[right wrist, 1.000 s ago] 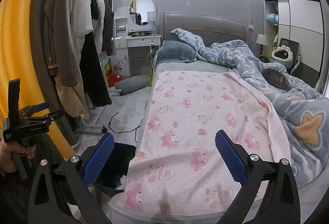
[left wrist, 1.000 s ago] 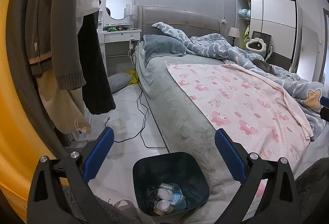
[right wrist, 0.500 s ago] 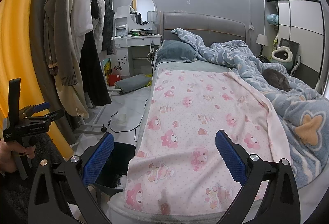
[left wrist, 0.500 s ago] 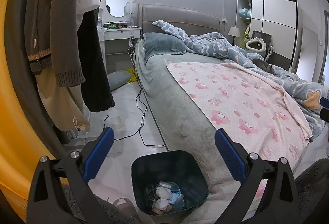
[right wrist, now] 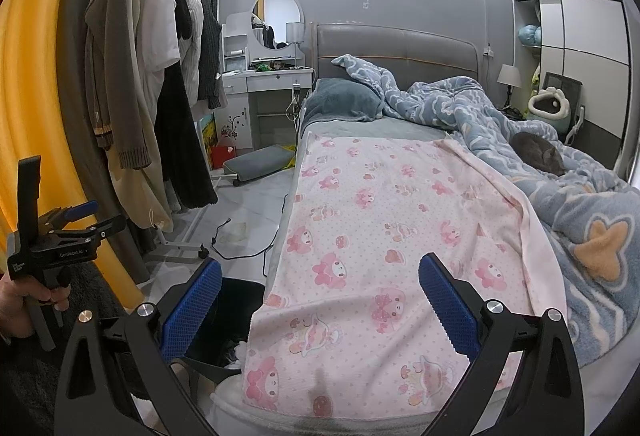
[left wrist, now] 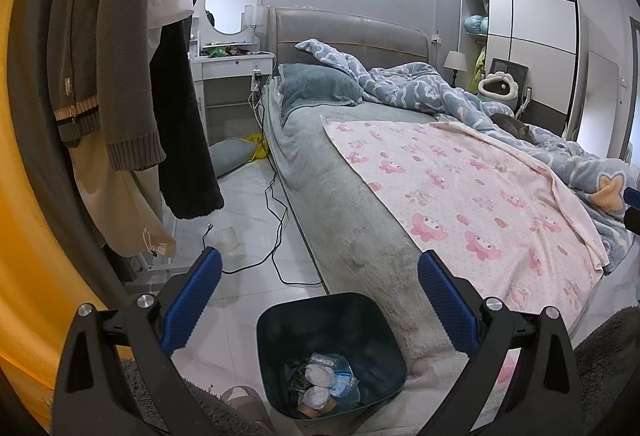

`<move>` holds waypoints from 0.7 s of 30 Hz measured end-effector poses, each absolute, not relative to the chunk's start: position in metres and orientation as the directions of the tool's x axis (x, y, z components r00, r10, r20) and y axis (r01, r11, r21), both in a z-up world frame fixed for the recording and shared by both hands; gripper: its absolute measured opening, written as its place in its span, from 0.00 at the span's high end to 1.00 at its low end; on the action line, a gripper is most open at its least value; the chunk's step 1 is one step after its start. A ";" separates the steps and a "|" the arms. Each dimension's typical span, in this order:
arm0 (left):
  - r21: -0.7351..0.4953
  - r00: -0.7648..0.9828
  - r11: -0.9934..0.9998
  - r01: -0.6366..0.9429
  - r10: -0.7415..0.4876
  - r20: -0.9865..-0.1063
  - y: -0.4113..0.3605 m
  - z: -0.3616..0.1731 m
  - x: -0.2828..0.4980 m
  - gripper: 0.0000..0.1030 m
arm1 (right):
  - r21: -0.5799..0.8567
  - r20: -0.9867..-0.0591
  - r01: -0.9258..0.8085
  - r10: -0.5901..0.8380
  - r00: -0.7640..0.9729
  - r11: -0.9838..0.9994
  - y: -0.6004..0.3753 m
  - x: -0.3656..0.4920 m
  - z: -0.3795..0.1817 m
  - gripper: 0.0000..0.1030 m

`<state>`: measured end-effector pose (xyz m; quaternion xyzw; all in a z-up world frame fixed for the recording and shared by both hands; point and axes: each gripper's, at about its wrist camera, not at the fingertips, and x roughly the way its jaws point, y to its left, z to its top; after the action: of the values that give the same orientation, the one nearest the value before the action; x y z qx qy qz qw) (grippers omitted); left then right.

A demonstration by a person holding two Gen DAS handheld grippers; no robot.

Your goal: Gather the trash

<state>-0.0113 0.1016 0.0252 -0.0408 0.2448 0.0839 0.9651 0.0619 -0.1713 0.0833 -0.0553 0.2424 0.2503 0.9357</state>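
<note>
A dark teal trash bin [left wrist: 280, 332] stands on the floor at the foot corner of the bed, holding crumpled white tissues and wrappers [left wrist: 320, 386]. My left gripper [left wrist: 318, 300] is open and empty, above the bin. A flat piece of pale paper trash [left wrist: 228, 238] lies on the white floor beside a black cable; it also shows in the right wrist view [right wrist: 236, 232]. My right gripper [right wrist: 320, 302] is open and empty over the pink blanket [right wrist: 400, 220]. The bin's rim [right wrist: 240, 286] shows at its lower left. The left gripper [right wrist: 76, 222] appears at the far left of that view.
A rack of hanging coats [left wrist: 120, 76] lines the left. A black cable [left wrist: 276, 236] trails across the floor. A grey cushion [right wrist: 258, 162] lies by the white dresser [right wrist: 272, 84]. A grey cat [right wrist: 538, 152] sleeps on the blue duvet. A dark rug [left wrist: 608, 356] lies at the bed's foot.
The left wrist view has shifted slightly, with the bin and floor a little lower in frame. Both grippers stay open and empty. The right view is nearly the same.
</note>
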 end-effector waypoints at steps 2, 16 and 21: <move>-0.037 0.867 0.983 -0.181 0.141 -0.479 0.102 0.025 -0.011 0.03 | 0.019 -0.481 -0.495 0.442 0.757 0.869 -0.172 0.062 0.083 0.03; -0.029 0.868 0.983 -0.181 0.146 -0.474 0.100 0.023 -0.011 0.03 | 0.019 -0.481 -0.494 0.441 0.758 0.869 -0.171 0.061 0.083 0.03; -0.028 0.868 0.983 -0.180 0.146 -0.474 0.100 0.023 -0.011 0.03 | 0.019 -0.482 -0.494 0.441 0.757 0.869 -0.171 0.061 0.083 0.03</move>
<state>-0.0110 0.1001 0.0231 -0.0358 0.2423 0.0844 0.9659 0.0614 -0.1715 0.0830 -0.0549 0.2428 0.2498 0.9358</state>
